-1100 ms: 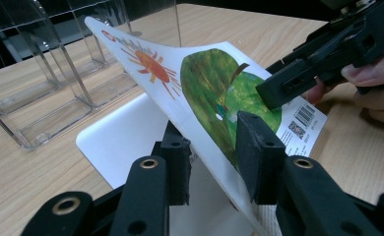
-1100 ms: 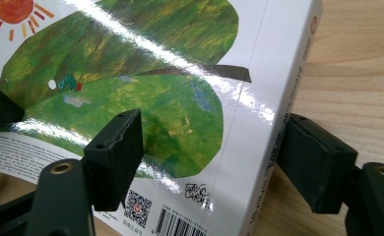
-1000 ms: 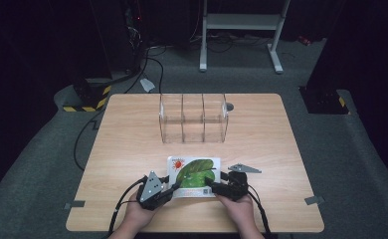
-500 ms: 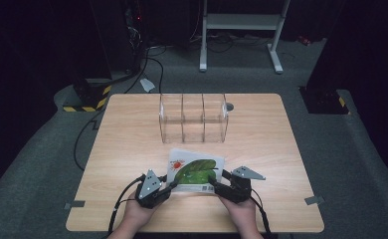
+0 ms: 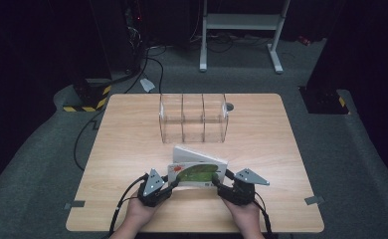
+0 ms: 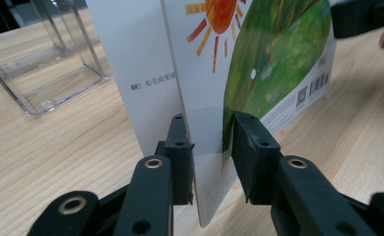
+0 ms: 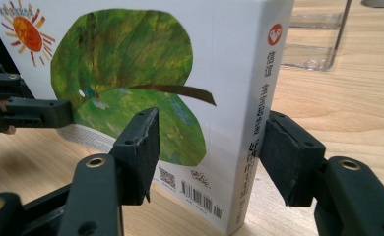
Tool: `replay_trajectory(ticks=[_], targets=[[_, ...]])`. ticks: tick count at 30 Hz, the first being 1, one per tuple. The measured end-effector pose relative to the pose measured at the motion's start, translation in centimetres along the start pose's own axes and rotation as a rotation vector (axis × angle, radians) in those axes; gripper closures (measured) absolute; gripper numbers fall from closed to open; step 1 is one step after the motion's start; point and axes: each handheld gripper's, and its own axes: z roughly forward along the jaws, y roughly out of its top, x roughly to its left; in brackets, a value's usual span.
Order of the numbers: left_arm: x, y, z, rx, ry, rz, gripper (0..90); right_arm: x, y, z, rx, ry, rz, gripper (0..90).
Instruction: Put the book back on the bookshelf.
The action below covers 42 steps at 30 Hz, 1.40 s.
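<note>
We see a clear plastic organizer (image 5: 194, 118) with three compartments standing upright toward the far side of the wooden table (image 5: 127, 149), and a small grey round disc (image 5: 229, 106) just beside its right end. On the grey carpet beyond we note a white metal stand (image 5: 242, 22), a yellow-and-black striped block (image 5: 88, 97) off the far left corner, black cables (image 5: 149, 55) near it, and grey tape strips (image 5: 314, 200) beside the table's near corners

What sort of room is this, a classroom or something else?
Probably a lab or recording studio, not a classroom: one wooden table stands alone on grey carpet amid dark surroundings, cables run to equipment behind, and a person stands a picture book up near a clear acrylic organizer.
</note>
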Motion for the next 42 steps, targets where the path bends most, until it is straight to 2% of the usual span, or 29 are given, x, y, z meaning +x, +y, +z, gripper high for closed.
replay_trajectory(ticks=[2, 7, 16, 22, 25, 27, 30, 33, 37, 41, 42], targets=[[-0.1, -0.2, 0.3, 0.018, -0.001, 0.015, 68.8, -0.2, 0.0, -0.3, -0.007, -0.001, -0.005, 42.4], [-0.1, -0.4, 0.6, 0.043, -0.002, 0.016, 67.6, -0.2, -0.1, -0.7, -0.018, 0.006, -0.014, 43.1], [0.0, -0.7, 0.9, 0.061, -0.004, 0.021, 64.7, 0.4, 0.2, -1.8, -0.071, 0.014, -0.074, 43.1], [0.8, -0.8, 0.4, 0.04, 0.024, -0.005, 58.8, 0.1, 0.4, -1.9, -0.097, 0.018, -0.113, 39.3], [1.1, -0.9, 0.2, 0.044, 0.031, -0.021, 54.5, -0.2, 0.8, -1.6, -0.072, 0.049, -0.114, 36.5], [1.2, -1.0, 0.0, 0.046, 0.036, -0.036, 50.2, -0.3, 1.0, -1.4, -0.071, 0.057, -0.127, 35.9], [1.3, -1.3, -0.5, 0.048, 0.057, -0.037, 46.9, -0.1, 1.3, -1.1, -0.075, 0.068, -0.148, 35.5], [1.5, -1.5, -0.9, 0.052, 0.064, -0.044, 46.5, 0.2, 1.3, -0.8, -0.069, 0.072, -0.161, 35.6], [1.8, -1.7, -1.3, 0.056, 0.082, -0.042, 45.7, 0.7, 1.3, -0.4, -0.067, 0.063, -0.185, 38.4], [2.3, -1.8, -1.6, 0.061, 0.101, -0.047, 44.3, 0.6, 1.2, -0.5, -0.074, 0.068, -0.176, 45.9], [2.7, -1.9, -1.7, 0.065, 0.114, -0.056, 43.8, 0.5, 1.1, -0.7, -0.078, 0.071, -0.178, 50.5]])
